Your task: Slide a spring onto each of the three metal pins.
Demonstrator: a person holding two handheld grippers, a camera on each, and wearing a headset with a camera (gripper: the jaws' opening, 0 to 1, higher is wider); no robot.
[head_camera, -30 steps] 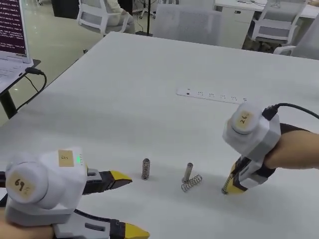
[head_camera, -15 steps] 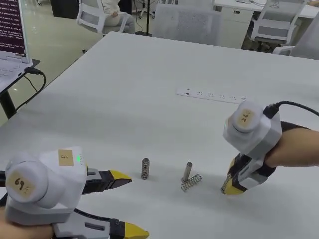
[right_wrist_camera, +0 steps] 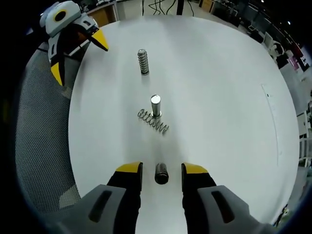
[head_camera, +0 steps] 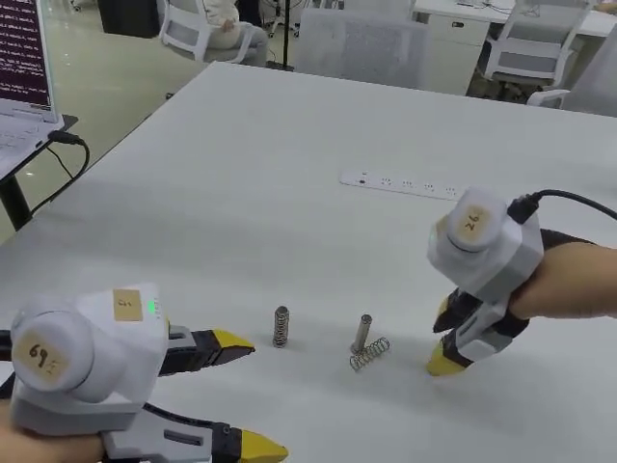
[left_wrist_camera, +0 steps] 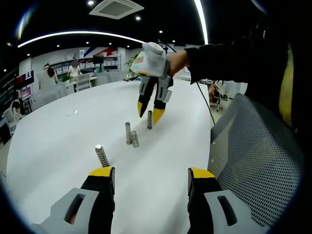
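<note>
Three metal pins stand in a row on the white table [head_camera: 289, 193]. The left pin [head_camera: 281, 326] wears a spring. Bare in the middle stands a second pin [head_camera: 362, 333], with a loose spring [head_camera: 370, 353] lying at its foot. The third pin [right_wrist_camera: 161, 173], with a spring on it, stands between the jaws of my right gripper [right_wrist_camera: 162, 168], which is open and not touching it. In the head view the right gripper [head_camera: 444, 336] hangs over that spot. My left gripper [head_camera: 246, 394] is open and holds nothing, short of the left pin [left_wrist_camera: 101, 155].
A white power strip [head_camera: 410, 185] lies further back on the table. A laptop [head_camera: 24, 58] with a cable sits on a stand at the far left. Office chairs [head_camera: 530, 43] stand beyond the far edge. A mesh chair back [left_wrist_camera: 248, 146] is close on the near side.
My right gripper was shut on the spring at the third pin; its jaws have spread apart and it has risen slightly. The left gripper has not moved.
</note>
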